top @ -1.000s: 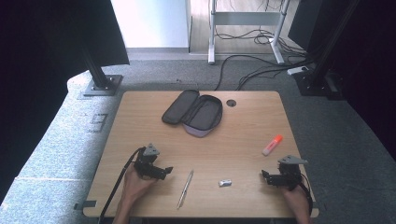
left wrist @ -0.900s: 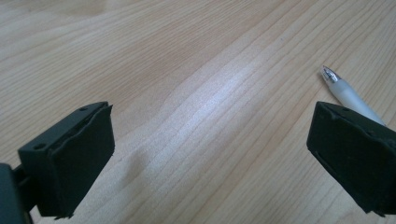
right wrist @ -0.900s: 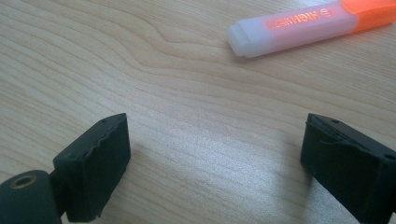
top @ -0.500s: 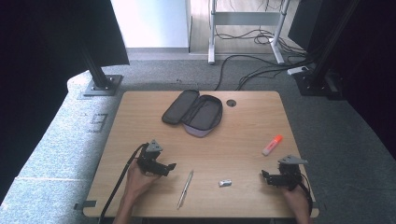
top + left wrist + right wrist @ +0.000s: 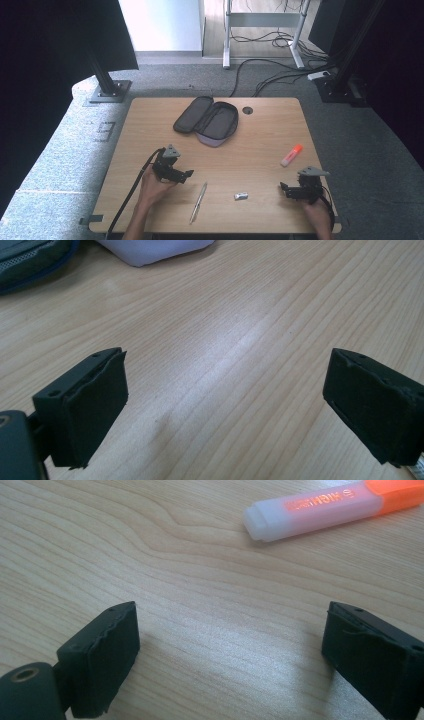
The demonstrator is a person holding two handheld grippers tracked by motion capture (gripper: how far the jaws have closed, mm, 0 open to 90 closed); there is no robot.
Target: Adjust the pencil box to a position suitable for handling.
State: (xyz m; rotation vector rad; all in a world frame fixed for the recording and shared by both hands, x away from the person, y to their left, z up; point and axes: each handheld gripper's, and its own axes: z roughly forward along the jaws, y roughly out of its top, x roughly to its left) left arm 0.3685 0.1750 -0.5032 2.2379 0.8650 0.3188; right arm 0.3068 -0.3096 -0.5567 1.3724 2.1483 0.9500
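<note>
My left gripper (image 5: pixel 187 175) rests low over the wood table (image 5: pixel 260 130) at the front left, its jaws wide open and pointing right with bare wood between them (image 5: pixel 225 405). Just to its right lies a silver pen (image 5: pixel 198 201). At the front right, my right gripper (image 5: pixel 283 190) points left, open and holding nothing (image 5: pixel 230 655). An orange highlighter (image 5: pixel 291 155) lies beyond it, and appears close ahead in the right gripper view (image 5: pixel 330 507). A small grey and white item (image 5: pixel 241 196) lies between the grippers.
An open dark pencil case (image 5: pixel 207 120) with a pale lining lies at the back middle of the table, its edge at the top left (image 5: pixel 30 260) of the left gripper view. A round cable hole (image 5: pixel 247 110) is beside it. Cables cross the floor behind.
My left gripper has shifted a little forward and to the right, away from the table's front edge. The right gripper and the objects have stayed put.
</note>
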